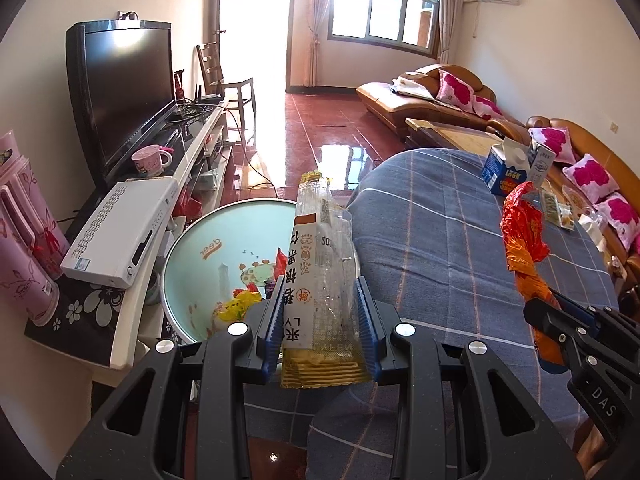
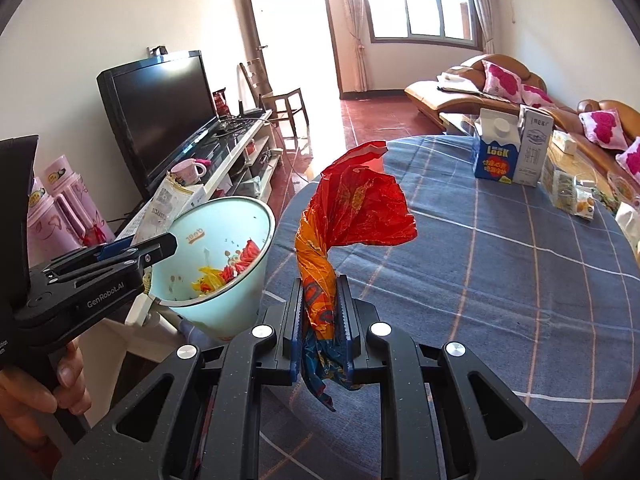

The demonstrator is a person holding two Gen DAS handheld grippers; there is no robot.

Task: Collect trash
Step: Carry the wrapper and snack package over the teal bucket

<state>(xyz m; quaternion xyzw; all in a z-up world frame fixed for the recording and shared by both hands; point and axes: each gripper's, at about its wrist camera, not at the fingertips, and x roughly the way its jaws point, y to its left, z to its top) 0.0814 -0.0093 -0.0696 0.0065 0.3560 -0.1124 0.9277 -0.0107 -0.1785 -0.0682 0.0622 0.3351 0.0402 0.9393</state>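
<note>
Left tool [image 1: 320,332] is closed most of the way onto a clear-and-yellow snack wrapper [image 1: 320,264], its blue pads pressing the wrapper's sides near the lower end, so the long upper part stands up and leans to the left, toward the pale green bin [image 1: 200,256]. Right tool [image 2: 320,320] is fully shut on a crumpled red and orange wrapper [image 2: 352,212], gripped low on its twisted neck with the loose red top flaring above.

The bin stands just left of the round bench [image 2: 500,264] with its blue checked cloth, mouth tilted toward the tools and a few coloured scraps already inside. Two milk cartons [image 2: 512,156] and small packets [image 2: 568,192] remain at the bench's far right.

To do this step well, I would carry each wrapper until its gripped end is clearly over the bin's mouth, not just its floppy top, then release one tool at a time. Both wrappers are light and may cling to the pads, or catch on the rim and spill to the floor.
</note>
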